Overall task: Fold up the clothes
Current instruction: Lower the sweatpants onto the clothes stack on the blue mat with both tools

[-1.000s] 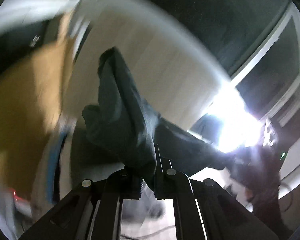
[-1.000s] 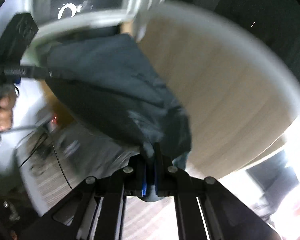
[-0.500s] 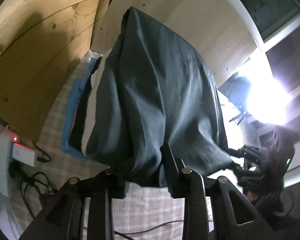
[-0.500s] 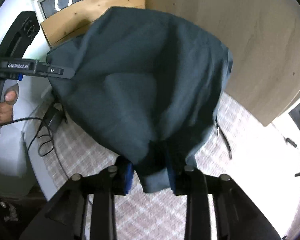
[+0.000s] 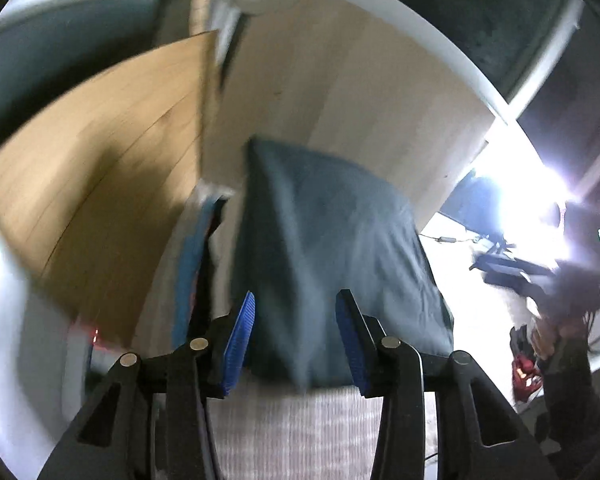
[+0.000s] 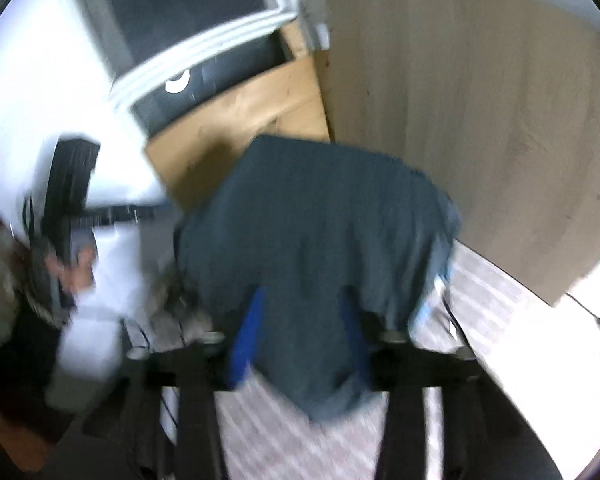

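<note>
So you had just let go: your left gripper (image 5: pixel 296 336) opened wider, your right gripper (image 6: pixel 304 336) closed slightly, both loose, with the dark cloth (image 5: pixel 324 256) between the jaws, draped beyond. I think smoothing it came next.

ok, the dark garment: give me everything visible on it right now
The dark garment is soft, matte blue-grey woven-looking cloth, creased and blurred. It drapes over the near edge of the pale wood table, its lower part hanging toward the checked floor. Its hem sits between the blue pads of the left gripper and the right gripper; both have just been opening, jaws apart, neither visibly pinching it.
</note>
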Tool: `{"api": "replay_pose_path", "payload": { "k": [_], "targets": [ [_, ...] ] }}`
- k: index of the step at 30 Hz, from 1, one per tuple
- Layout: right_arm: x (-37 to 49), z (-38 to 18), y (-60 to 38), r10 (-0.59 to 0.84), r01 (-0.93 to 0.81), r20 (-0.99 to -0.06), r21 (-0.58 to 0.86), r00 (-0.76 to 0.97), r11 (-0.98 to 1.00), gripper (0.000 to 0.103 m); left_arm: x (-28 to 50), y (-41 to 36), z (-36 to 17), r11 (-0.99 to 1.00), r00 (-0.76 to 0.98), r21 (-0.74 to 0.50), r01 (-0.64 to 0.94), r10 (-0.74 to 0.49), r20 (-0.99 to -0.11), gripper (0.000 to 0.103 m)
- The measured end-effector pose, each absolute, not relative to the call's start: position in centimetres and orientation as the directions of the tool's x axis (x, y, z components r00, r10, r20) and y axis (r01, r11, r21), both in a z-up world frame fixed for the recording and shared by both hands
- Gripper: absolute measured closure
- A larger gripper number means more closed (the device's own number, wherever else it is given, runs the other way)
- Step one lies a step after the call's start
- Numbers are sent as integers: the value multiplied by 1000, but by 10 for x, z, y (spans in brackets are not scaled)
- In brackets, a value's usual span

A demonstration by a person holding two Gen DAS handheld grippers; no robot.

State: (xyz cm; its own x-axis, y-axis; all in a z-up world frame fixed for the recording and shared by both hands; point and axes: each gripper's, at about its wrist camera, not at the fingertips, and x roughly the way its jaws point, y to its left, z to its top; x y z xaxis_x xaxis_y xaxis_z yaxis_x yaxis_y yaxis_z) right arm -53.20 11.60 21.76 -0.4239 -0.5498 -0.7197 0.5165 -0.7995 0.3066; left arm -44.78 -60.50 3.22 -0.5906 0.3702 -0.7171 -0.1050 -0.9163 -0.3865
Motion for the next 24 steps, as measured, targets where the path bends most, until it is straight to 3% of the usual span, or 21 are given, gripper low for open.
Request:
{"api": "replay_pose_path", "payload": {
  "k": [3, 7, 11, 14, 24],
  "targets": [
    [-584, 196, 96, -539, 477, -720, 323, -436, -817, 77, -499, -588, 22, -931, -560, -336, -143, 356, -748, 64],
    [-634, 156, 77, -498, 410, -757, 330, -424, -850, 77, -565, -586, -9, -976, -521, -178, -126, 217, -825, 66],
    [-676, 139, 95, -394, 263, -767, 297, -506, -918, 77, -625, -600, -30, -983, -500, -159, -90, 183, -847, 62],
    [-687, 130, 103, -420, 237, -779, 347, -466, -907, 77, -658, -604, -48, -983, -457, -157, -91, 181, -871, 62],
    [-561, 181, 169, -465, 314, -705, 346, -535, -884, 68, -590, -604, 21, -975, -575, -145, -171, 218, -789, 62]
  ]
}}
